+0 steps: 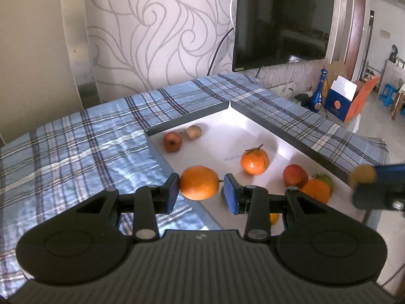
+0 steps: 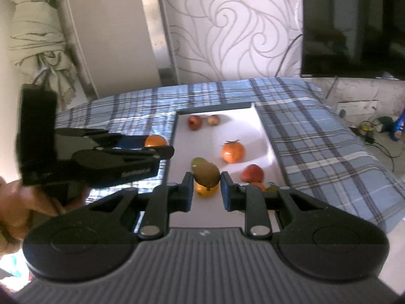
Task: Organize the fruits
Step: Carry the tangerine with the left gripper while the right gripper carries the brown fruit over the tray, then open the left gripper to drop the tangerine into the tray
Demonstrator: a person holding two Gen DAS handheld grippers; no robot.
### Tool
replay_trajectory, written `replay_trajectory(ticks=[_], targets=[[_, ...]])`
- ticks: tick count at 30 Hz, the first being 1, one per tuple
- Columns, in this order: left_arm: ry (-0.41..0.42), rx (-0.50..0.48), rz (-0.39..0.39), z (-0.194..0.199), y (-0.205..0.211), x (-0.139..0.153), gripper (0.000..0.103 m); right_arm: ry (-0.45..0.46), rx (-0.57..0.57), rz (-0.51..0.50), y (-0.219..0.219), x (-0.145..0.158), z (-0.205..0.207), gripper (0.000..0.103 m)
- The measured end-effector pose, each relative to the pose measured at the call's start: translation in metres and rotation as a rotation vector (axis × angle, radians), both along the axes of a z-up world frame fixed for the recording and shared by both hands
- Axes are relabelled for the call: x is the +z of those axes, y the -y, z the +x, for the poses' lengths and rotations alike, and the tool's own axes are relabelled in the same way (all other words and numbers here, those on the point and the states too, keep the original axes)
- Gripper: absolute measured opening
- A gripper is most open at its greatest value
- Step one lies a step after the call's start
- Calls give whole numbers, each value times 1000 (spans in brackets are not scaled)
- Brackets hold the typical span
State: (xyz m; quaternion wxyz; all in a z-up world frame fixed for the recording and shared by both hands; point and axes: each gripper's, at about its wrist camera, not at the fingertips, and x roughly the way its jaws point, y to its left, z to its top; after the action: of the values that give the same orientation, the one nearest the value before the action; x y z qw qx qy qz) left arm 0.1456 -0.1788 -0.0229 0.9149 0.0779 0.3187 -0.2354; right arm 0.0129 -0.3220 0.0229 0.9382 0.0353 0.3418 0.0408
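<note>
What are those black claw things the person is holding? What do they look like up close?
Each is a handheld black plastic tool. The left gripper and right gripper share one build: a ribbed grey-black body with a small pale logo, two rounded side lobes, silver pivot bolts, and two black fingers ending in flat blue pads. Seen side-on, the left one bears faint lettering. No cables or sleeves show.

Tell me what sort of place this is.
Probably a home living room: a large black wall-mounted television, swirl-patterned grey wallpaper, and a blue plaid cloth-covered table holding a white tray of fruit.
</note>
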Motion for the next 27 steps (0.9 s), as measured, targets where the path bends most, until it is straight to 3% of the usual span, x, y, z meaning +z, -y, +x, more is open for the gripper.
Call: replay_trajectory(ticks=[15, 27], targets=[[-37, -46, -12, 46, 42, -22, 44, -22, -101, -47, 7, 4, -21, 26], [-57, -44, 6, 59, 49, -30, 45, -32, -117, -55, 4, 4, -21, 26]])
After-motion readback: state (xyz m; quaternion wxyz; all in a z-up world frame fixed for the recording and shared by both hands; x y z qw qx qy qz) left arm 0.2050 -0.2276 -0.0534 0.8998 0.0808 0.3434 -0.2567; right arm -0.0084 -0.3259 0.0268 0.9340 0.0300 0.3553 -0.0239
